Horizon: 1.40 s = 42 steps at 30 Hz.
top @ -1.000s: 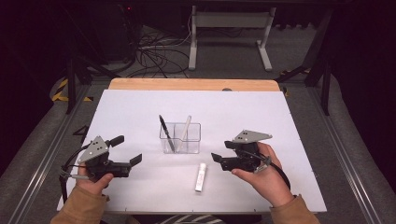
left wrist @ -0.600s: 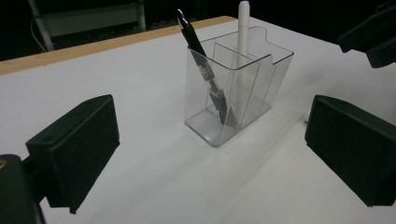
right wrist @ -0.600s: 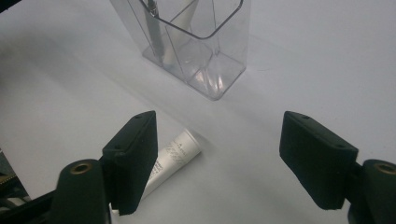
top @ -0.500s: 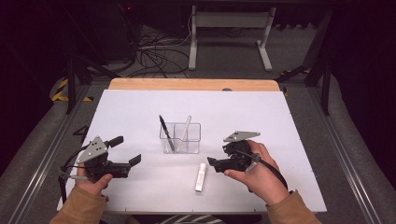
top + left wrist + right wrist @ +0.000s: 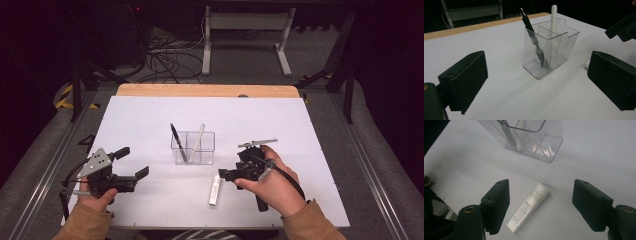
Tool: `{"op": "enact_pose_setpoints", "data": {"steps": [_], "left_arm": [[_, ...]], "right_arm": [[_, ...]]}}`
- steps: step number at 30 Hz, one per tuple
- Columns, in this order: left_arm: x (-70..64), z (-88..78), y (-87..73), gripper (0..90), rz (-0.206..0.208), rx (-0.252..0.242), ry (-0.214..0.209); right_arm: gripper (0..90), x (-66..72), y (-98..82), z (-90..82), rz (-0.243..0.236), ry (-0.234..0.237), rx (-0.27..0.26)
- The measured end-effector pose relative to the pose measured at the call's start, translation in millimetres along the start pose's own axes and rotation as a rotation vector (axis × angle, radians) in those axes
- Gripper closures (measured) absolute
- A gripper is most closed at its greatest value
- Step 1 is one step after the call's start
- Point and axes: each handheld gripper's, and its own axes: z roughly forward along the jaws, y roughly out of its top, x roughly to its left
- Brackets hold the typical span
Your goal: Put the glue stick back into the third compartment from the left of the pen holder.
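White worktop [image 5: 150,115] with a wooden strip along its far edge, dark floor and cables behind. A clear divided holder [image 5: 193,148] stands mid-worktop with a black pen [image 5: 178,142] and a white pen [image 5: 198,138] leaning in it; a white tube [image 5: 215,189] lies flat nearer the front edge, apart from the holder. Right gripper [image 5: 223,175] hovers just above the tube, jaws spread with the tube between them and untouched; left gripper [image 5: 134,163] sits near the front left corner, jaws spread and empty.
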Motion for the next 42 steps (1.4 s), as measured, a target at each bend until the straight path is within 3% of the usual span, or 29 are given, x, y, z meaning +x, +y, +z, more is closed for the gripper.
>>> {"op": "enact_pose_setpoints", "data": {"steps": [7, 9, 17, 25, 29, 33, 40, 42], "left_arm": [[0.5, -3.5, -1.4, 4.0, 0.010, 0.009, 0.014], [0.4, -3.8, -1.4, 4.1, 0.012, 0.009, 0.017], [-0.2, -3.1, -1.6, 4.4, 0.010, 0.011, 0.012], [-0.5, -2.5, -1.6, 4.5, 0.003, 0.006, 0.001], [-0.6, -2.8, -1.8, 4.9, 0.004, 0.006, 0.001], [-0.1, -3.0, -2.1, 4.9, 0.007, 0.008, 0.005], [-0.6, -2.8, -2.5, 5.0, 0.009, 0.007, 0.010], [-0.3, -2.8, -2.5, 5.0, 0.011, 0.010, 0.009]], "right_arm": [[30.2, 1.9, 4.9, 9.1, 0.151, 0.009, 0.094], [30.2, 2.6, 6.0, 11.3, 0.170, 0.004, 0.113], [30.5, 2.8, 9.2, 20.3, 0.228, -0.024, 0.162], [31.3, 7.3, 10.5, 23.7, 0.274, -0.022, 0.202], [35.0, 9.7, 12.2, 24.9, 0.332, -0.042, 0.232], [36.0, 10.1, 13.3, 26.4, 0.361, -0.045, 0.252], [37.0, 11.3, 15.2, 30.3, 0.374, -0.056, 0.268], [40.8, 11.2, 15.9, 32.0, 0.378, -0.073, 0.273]]}}
